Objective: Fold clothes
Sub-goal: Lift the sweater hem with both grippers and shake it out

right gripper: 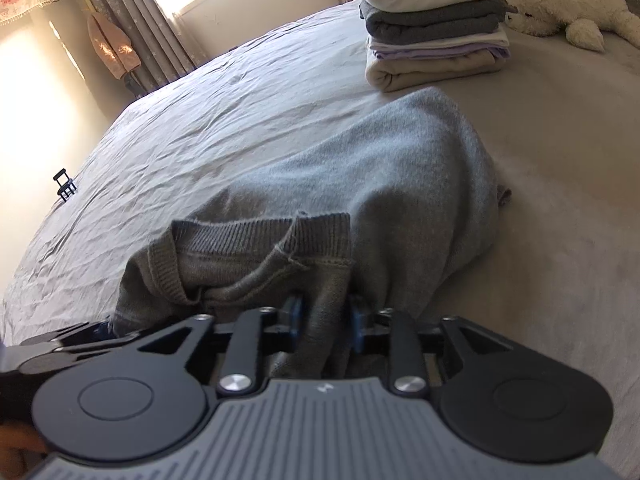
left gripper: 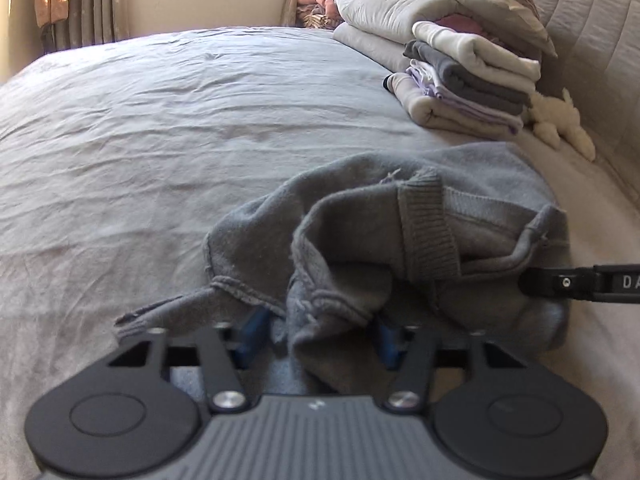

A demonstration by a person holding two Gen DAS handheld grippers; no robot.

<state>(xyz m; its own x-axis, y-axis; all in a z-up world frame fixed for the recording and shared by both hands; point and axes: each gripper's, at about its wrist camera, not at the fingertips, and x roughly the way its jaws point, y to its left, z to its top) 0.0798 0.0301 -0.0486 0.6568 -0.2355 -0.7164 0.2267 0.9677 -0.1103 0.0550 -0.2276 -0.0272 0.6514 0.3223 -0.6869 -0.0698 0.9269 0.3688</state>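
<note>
A grey sweatshirt lies bunched on the bed, its ribbed cuff on top. My left gripper is at its near edge. The blue pads stand well apart, and a frayed hem and a loose fold hang between them without being pinched. My right gripper holds a fold of the same sweatshirt below its ribbed band. Those pads stand close together, and cloth fills the gap. The right gripper's black finger shows at the left wrist view's right edge.
A stack of folded clothes and a white plush toy sit at the far right by the padded headboard. Folded bedding is piled behind. The wrinkled grey sheet spreads left. A small black clip lies near the bed's far edge.
</note>
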